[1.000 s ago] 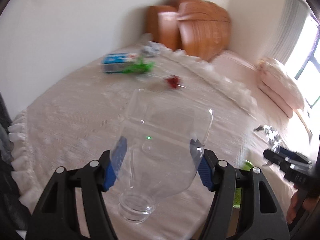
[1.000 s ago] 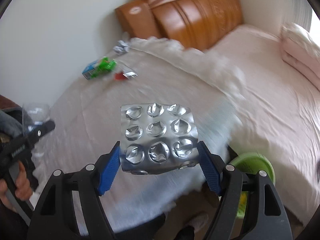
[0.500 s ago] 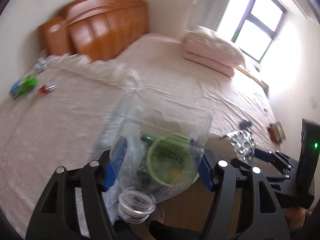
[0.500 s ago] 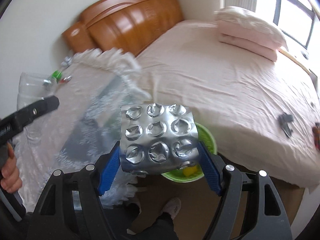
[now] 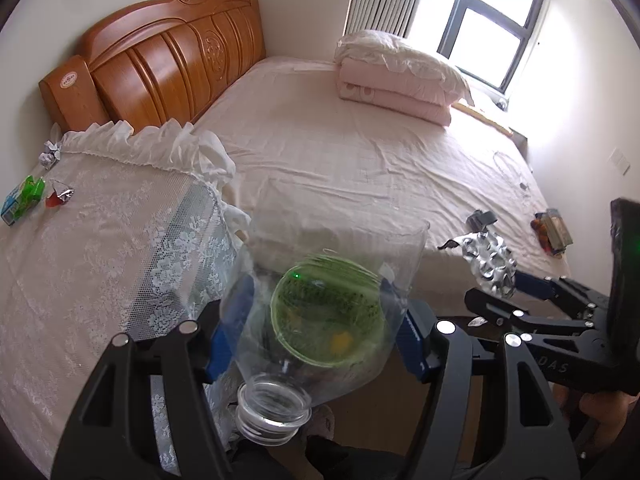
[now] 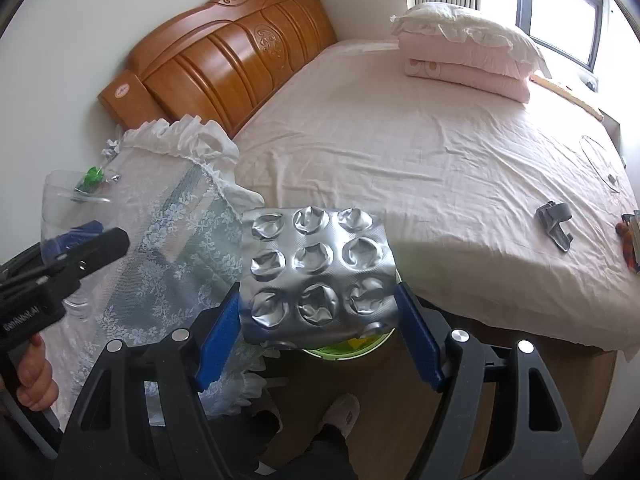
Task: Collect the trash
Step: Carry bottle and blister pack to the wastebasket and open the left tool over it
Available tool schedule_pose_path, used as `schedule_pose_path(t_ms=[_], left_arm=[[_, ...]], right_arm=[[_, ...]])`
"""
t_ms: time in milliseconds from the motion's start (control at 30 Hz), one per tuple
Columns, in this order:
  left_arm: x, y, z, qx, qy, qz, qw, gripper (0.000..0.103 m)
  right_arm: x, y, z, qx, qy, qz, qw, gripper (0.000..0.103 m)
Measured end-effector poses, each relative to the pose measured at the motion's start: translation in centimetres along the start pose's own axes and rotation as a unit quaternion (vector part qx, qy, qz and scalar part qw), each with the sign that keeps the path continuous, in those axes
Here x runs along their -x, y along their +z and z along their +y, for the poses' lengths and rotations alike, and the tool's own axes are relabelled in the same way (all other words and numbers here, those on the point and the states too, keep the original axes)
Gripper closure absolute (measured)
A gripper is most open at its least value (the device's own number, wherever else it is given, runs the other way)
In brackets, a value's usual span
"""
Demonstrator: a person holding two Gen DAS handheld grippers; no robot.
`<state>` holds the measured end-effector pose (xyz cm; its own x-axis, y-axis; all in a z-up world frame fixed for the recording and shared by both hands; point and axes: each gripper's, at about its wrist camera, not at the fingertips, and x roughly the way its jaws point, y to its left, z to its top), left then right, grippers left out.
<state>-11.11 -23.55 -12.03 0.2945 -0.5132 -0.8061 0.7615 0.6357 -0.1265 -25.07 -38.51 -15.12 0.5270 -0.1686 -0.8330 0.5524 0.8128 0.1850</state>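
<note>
My left gripper (image 5: 316, 328) is shut on a clear cut plastic bottle (image 5: 344, 248), neck toward the camera. Through it I see a green bin (image 5: 324, 320) on the floor below. My right gripper (image 6: 316, 312) is shut on a silver blister pack (image 6: 316, 272), held above the same green bin (image 6: 344, 350), which is mostly hidden behind it. The right gripper and blister pack (image 5: 488, 258) also show in the left wrist view; the left gripper with the bottle (image 6: 68, 204) shows at the left of the right wrist view.
A lace-covered table (image 5: 100, 248) at the left carries a green carton (image 5: 22, 198), a red wrapper (image 5: 58, 197) and crumpled foil (image 5: 50, 156). A pink bed (image 6: 420, 152) with folded quilts (image 6: 468, 56) fills the right. Small items lie near its foot (image 6: 556, 226). My slipper (image 6: 340, 412) is on the wooden floor.
Both grippers have swung right from the lace table toward the bed and now hang over the green bin, each still holding its item.
</note>
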Motion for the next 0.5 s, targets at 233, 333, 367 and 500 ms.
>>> schedule_pose_path(t_ms=[233, 333, 367, 500], left_arm=[[-2.4, -0.3, -1.2, -0.013, -0.008, 0.019, 0.9997, 0.039], [-3.8, -0.2, -1.7, -0.018, -0.013, 0.029, 0.9993, 0.039], [-4.3, -0.2, -1.8, -0.019, -0.014, 0.031, 0.9992, 0.039], [-7.4, -0.3, -2.4, -0.027, -0.016, 0.039, 0.9988, 0.039]], right_arm=[[-0.7, -0.1, -0.5, -0.003, -0.006, 0.011, 1.000, 0.029], [-1.1, -0.2, -0.9, -0.006, -0.009, 0.014, 1.000, 0.029], [-1.4, -0.3, -1.2, -0.009, -0.010, 0.016, 1.000, 0.029], [-2.7, -0.6, -2.2, -0.018, -0.015, 0.025, 0.999, 0.029]])
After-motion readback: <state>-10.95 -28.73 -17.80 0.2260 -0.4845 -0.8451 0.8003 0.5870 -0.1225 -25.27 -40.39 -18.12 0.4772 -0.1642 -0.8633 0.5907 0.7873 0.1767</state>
